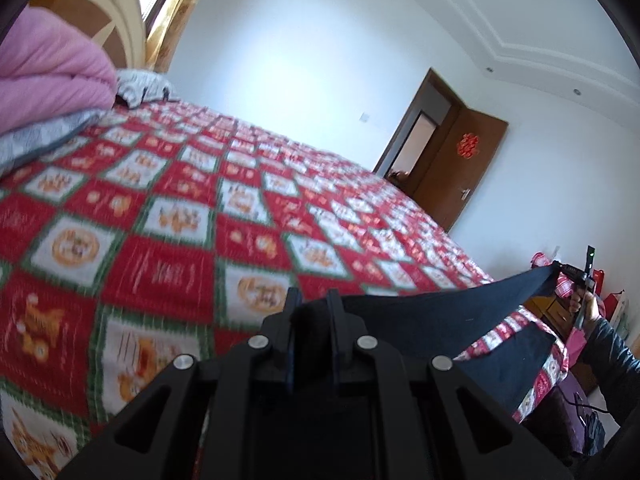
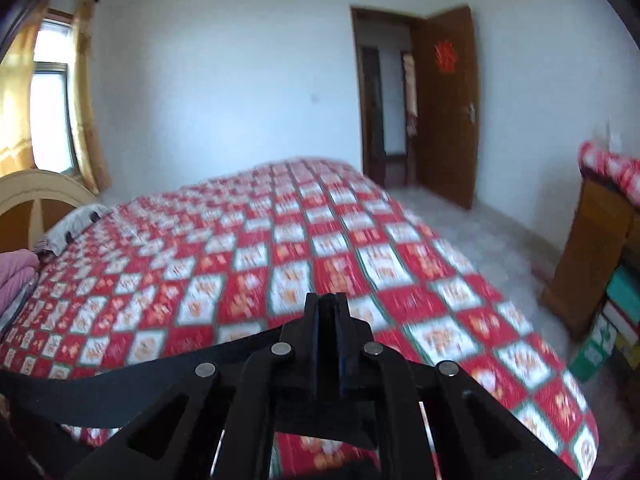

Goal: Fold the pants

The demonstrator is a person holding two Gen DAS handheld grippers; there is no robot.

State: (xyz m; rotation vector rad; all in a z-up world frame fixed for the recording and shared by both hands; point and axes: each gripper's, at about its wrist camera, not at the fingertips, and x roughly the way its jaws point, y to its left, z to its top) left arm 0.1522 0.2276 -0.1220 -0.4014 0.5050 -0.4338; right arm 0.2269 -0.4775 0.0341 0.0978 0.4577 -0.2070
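Right now the pants (image 1: pixel 440 320), dark and nearly black, hang stretched in the air above the bed between the two grippers. The left gripper (image 1: pixel 314 304) is clenched on one end of the fabric, which bunches between its fingers and runs off to the right as a taut band. At the far end of that band, in the left wrist view, the right gripper (image 1: pixel 560 268) pinches the other corner, with the person's hand (image 1: pixel 582 304) wrapped around its handle. From the right wrist view, the right gripper (image 2: pixel 328 304) has its fingers pressed close together on the cloth, and the pants (image 2: pixel 120 388) sweep away to the left as a dark strip, with more cloth hanging below the gripper body.

Below them, the bed is covered by a red, white and green checked bedspread (image 1: pixel 200 208) printed with orange cartoon figures. A folded pink quilt (image 1: pixel 48 76) and a grey patterned pillow (image 1: pixel 140 86) lie near the cream and brown headboard (image 2: pixel 36 196). Yellow curtains (image 2: pixel 86 112) frame a bright window (image 2: pixel 50 96). A brown wooden door (image 2: pixel 448 104) with a red ornament stands open in the white wall, and a wooden cabinet (image 2: pixel 592 252) stands at the right with coloured boxes beside it.
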